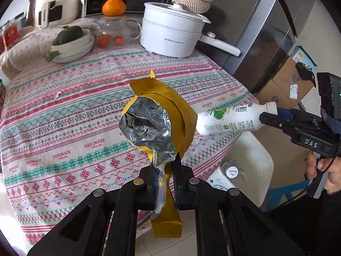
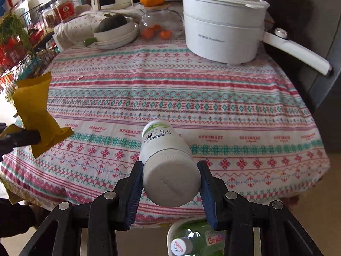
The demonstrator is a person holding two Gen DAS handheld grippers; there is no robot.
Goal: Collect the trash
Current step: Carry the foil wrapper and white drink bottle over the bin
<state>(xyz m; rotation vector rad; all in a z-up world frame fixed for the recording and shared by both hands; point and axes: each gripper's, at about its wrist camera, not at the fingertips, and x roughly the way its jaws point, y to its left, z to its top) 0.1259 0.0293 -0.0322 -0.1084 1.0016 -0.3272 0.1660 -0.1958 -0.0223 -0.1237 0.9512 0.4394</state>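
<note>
Over the near edge of the counter [image 1: 64, 128], the left tongs [image 1: 163, 177] were pinched nearly closed on a yellow wrapper [image 1: 162, 115], gripping it low on its crumpled neck. The wrapper stood up above the patterned cloth, its torn mouth open and showing the silver foil lining, while its sealed tail hung below the fingers past the counter's edge. Just off the counter's right edge, the right tongs [image 2: 169, 183] stood partly apart, clamped on the base end of a white bottle [image 2: 166, 162] with a green apple on its label. The bottle lay roughly level, its far end pointing in over the cloth, close beside the wrapper without clearly touching it. A hand [image 1: 328, 170] held the right tool's grip. Below the near edge stood a white bin [image 1: 255, 149] with a capped plastic bottle [image 2: 181, 245] inside. Along the far edge of the counter sat a white electric pot [image 1: 172, 34], a glass teapot [image 1: 113, 32] with an orange [image 1: 114, 7] on top, and stacked bowls [image 1: 72, 47].
</note>
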